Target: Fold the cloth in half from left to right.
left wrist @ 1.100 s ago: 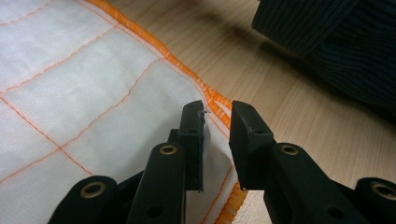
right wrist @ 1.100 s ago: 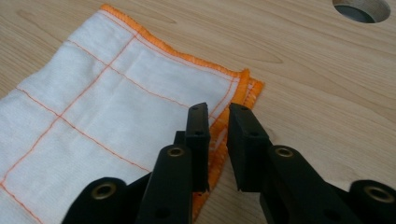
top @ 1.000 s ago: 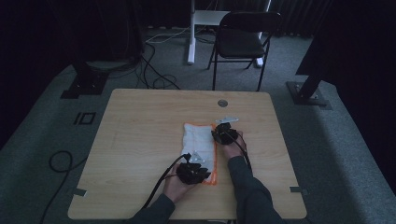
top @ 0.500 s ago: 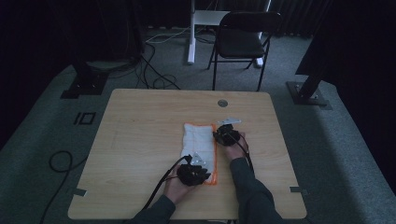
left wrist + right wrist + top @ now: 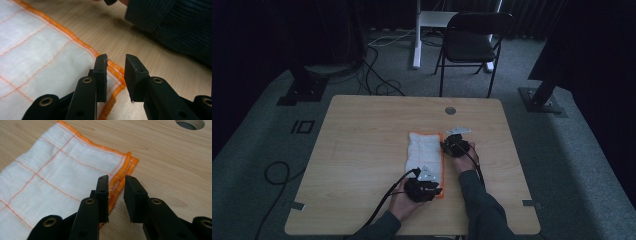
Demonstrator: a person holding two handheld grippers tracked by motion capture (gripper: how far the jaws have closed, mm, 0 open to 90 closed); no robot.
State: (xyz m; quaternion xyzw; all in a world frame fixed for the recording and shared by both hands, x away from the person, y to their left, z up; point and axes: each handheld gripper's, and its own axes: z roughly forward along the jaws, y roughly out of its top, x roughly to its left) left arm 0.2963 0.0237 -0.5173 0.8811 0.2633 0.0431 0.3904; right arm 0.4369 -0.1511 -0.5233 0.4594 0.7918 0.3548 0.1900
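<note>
Probably a recording studio or lab: black curtains point(image 5: 277, 35), grey carpet point(image 5: 257, 145), stand bases point(image 5: 542, 97), loose cables point(image 5: 377, 85), a folding chair point(image 5: 472, 42), one wooden table point(image 5: 362, 130).

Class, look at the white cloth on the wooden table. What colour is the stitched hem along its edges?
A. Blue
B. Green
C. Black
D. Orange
D: both gripper views show the white cloth edged with an orange hem, and thin orange lines cross its weave; the same hem runs past the left gripper, whose jaws stand apart over it.
</note>
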